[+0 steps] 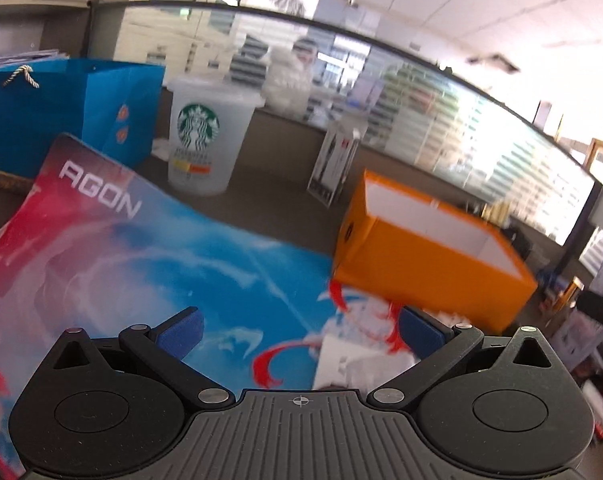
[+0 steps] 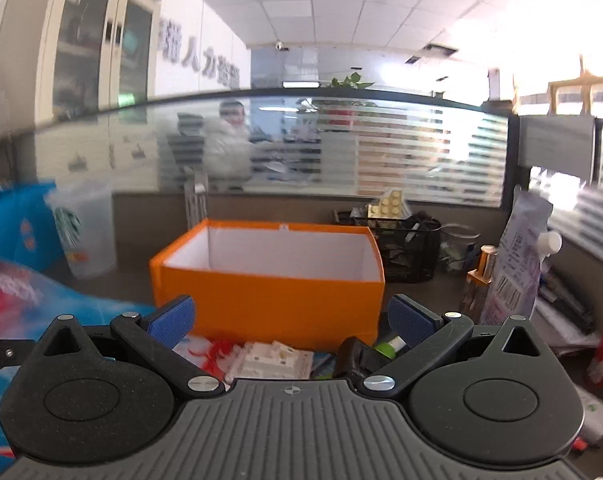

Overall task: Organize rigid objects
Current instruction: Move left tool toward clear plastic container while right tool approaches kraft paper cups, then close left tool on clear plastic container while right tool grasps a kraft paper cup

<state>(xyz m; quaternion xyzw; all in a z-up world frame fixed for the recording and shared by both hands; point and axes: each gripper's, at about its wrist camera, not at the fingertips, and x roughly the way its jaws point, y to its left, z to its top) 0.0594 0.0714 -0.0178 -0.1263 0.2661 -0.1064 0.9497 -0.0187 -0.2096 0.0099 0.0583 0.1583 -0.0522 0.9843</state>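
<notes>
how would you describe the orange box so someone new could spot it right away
Start at the desk below the striped glass partition. In the middle sits the orange box, open on top and white inside, beside the colourful mat. It is the only orange thing, lower and wider than the clear plastic cup to its left.

A dark grey table (image 2: 133, 280) carries a red-and-blue mat (image 1: 149, 264) at the near left. An open orange box (image 2: 269, 300) sits right of the mat's far part. A translucent cup (image 1: 205, 140) and blue bag (image 1: 61, 112) stand far left; a black mesh basket (image 2: 409, 248) stands far right.
</notes>
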